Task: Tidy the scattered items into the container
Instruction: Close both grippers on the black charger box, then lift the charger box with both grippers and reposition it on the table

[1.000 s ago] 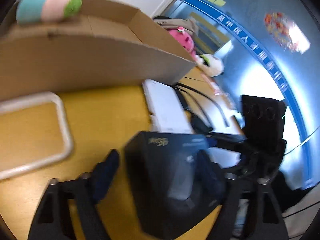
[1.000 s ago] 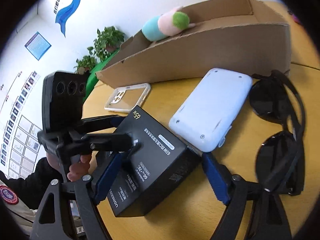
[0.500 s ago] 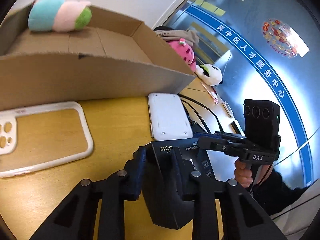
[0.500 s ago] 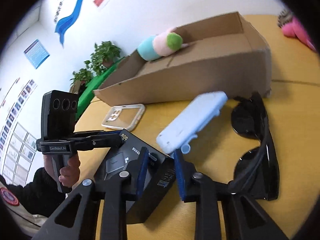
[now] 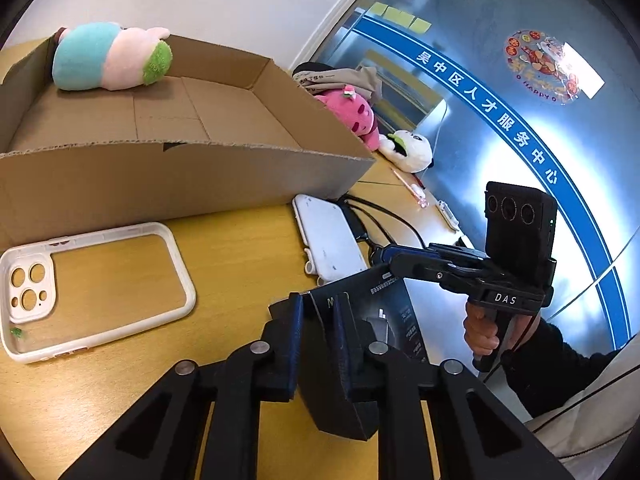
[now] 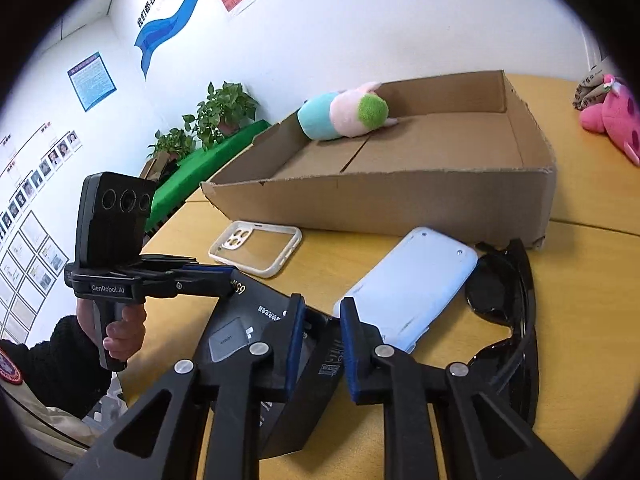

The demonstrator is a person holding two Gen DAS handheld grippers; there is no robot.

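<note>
Your left claw [image 5: 316, 344] and right claw [image 6: 322, 344] are both closed down tight on opposite corners of the black box [image 6: 256, 332], a matte printed carton tilted up off the worktop [image 5: 240, 248]. That worktop is smooth yellow wood grain. Beyond sits the cardboard box [image 6: 400, 200], open-topped with raw corrugated edges, a soft pastel plush toy [image 6: 344, 114] lying in its far corner. Just before it lie a clear, white-rimmed phone case [image 6: 256, 246], a glossy white slab [image 6: 416, 288] and shiny black sunglasses [image 6: 500, 304]. White walls carry posters; potted plants [image 6: 212, 120] stand behind.
</note>
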